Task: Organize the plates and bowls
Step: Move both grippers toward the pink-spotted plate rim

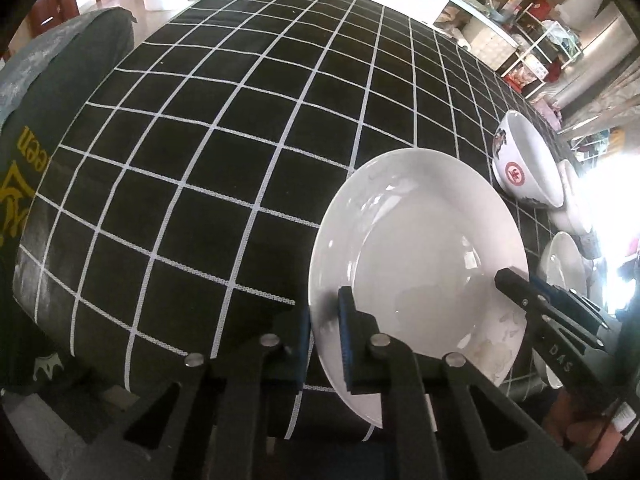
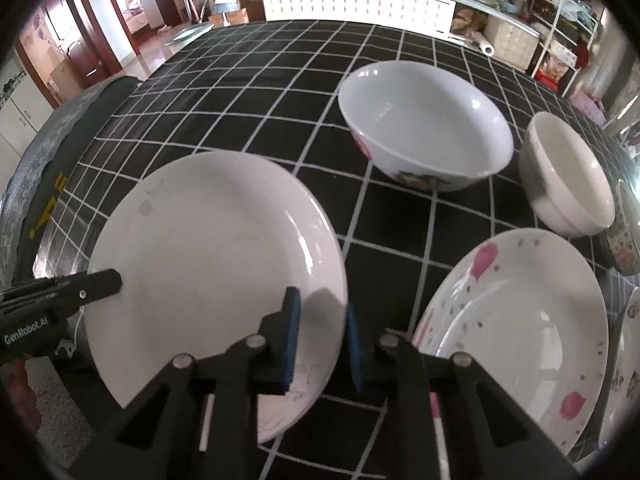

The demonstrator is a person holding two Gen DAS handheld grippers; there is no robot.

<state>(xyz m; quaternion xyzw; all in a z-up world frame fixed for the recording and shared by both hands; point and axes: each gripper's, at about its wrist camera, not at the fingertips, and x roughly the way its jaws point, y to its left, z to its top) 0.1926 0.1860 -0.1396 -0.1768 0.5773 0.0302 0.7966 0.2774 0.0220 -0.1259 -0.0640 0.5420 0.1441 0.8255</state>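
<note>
Both my grippers are pinching the same white plate (image 2: 216, 264) by its rim: left gripper (image 1: 325, 344) on its left edge, right gripper (image 2: 320, 344) on its right edge, blue pads (image 2: 291, 336) either side of the rim. It's over the near part of the checked tablecloth (image 1: 224, 152), with loads of open cloth to the left. I count two bowls, the big patterned bowl (image 2: 426, 136) and the plain bowl (image 2: 568, 176), and two plates, counting the pink-flowered plate (image 2: 520, 328) close on the right.
</note>
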